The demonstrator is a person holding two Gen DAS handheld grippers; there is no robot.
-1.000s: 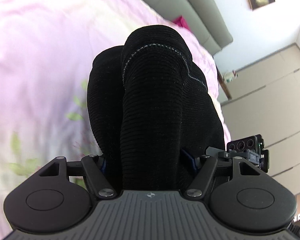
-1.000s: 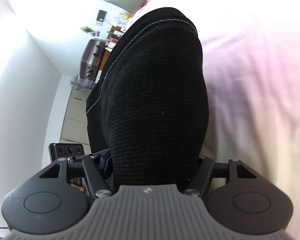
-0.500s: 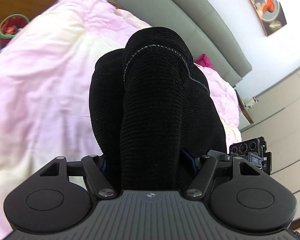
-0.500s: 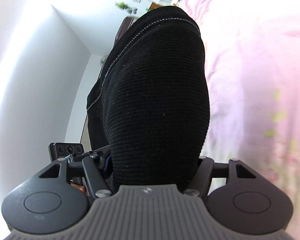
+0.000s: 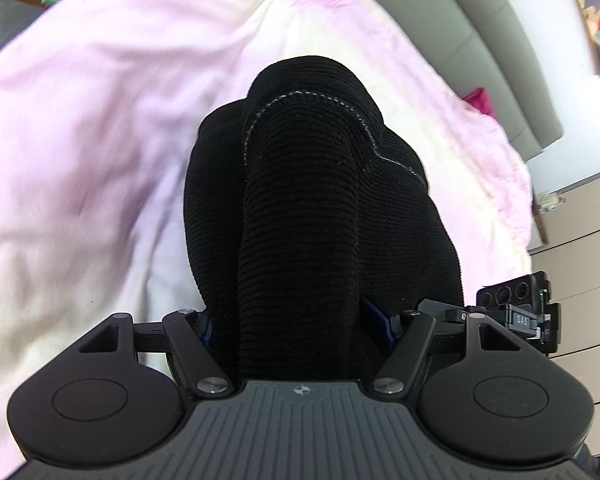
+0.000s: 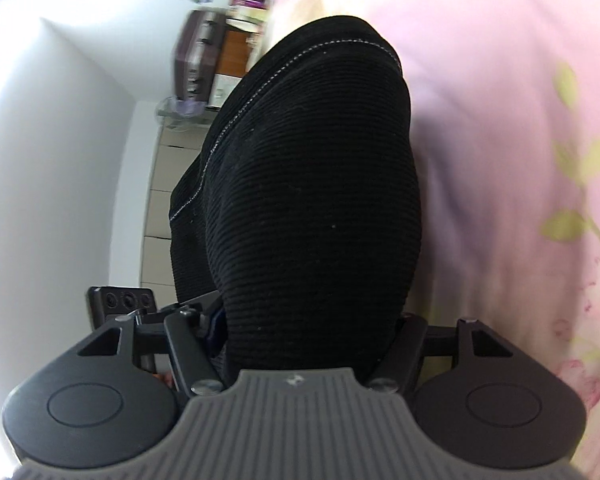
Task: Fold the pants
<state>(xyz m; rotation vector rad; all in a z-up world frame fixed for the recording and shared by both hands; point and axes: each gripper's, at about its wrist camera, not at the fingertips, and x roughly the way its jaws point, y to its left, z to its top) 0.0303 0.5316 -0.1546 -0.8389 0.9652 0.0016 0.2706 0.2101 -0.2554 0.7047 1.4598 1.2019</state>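
The pants (image 5: pixel 312 208) are black ribbed cloth with pale stitching. They bulge up between the jaws of my left gripper (image 5: pixel 300 320), which is shut on them; the cloth hides the fingertips. My right gripper (image 6: pixel 312 320) is shut on another part of the same pants (image 6: pixel 312 184), which fill the middle of that view. The other gripper's camera block shows at the edge of each view (image 5: pixel 516 308) (image 6: pixel 124 304). Both hold the pants above the pink bed cover (image 5: pixel 100 128).
The pink bed cover with a leaf print (image 6: pixel 520 160) lies below. A grey headboard (image 5: pixel 492 40) and beige drawers (image 5: pixel 580 240) stand to the right in the left wrist view. A suitcase (image 6: pixel 198 56) and white wall (image 6: pixel 60 160) show in the right wrist view.
Both grippers have swung with the pants still held: the left view now takes in more of the bed and headboard, the right view has turned toward the wall and suitcase.
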